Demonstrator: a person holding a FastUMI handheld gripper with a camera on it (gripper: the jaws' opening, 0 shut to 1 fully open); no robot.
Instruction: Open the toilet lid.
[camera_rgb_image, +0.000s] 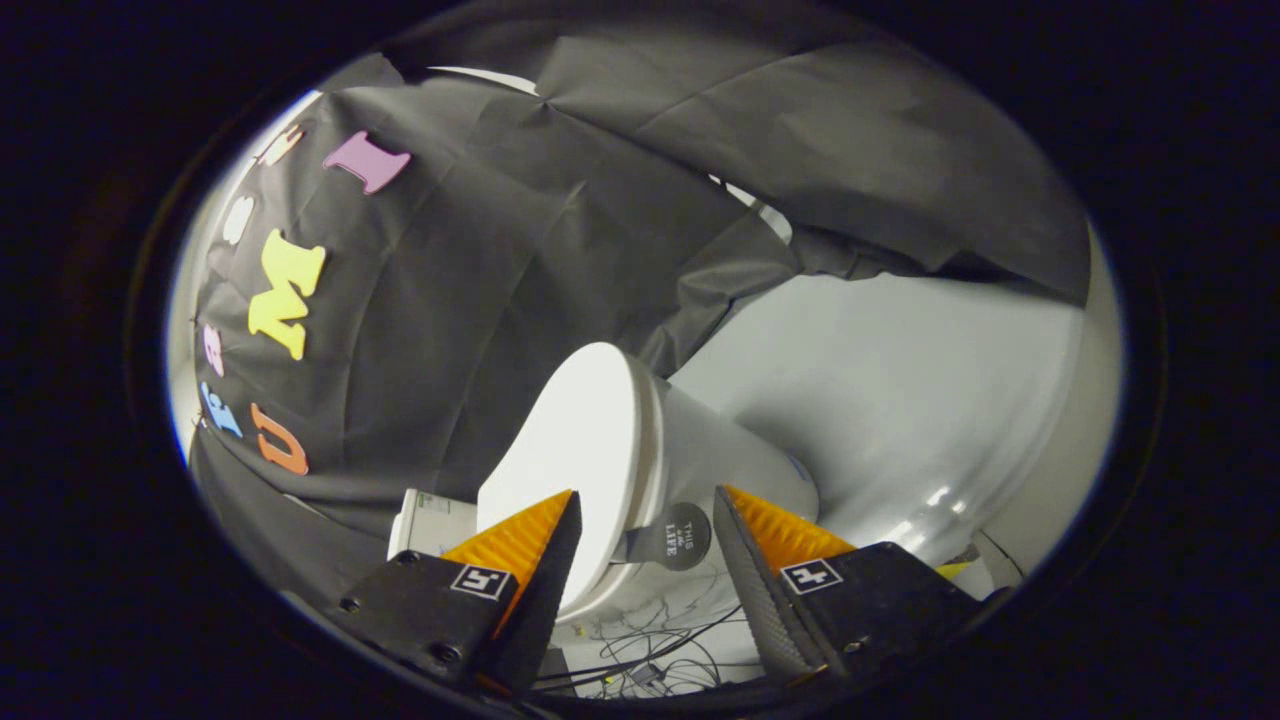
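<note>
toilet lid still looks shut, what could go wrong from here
1. The gripper is open and apart from the toilet lid, with only the grey round tab between its fingers; closing off-centre could miss it.
2. The lid looks smooth and might slip from the grip.
3. Loose cables lie on the floor below and could snag.

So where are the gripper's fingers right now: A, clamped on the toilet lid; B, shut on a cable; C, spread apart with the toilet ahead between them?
C: the gripper is open, its fingers holding nothing, with the toilet lid just ahead.
</note>
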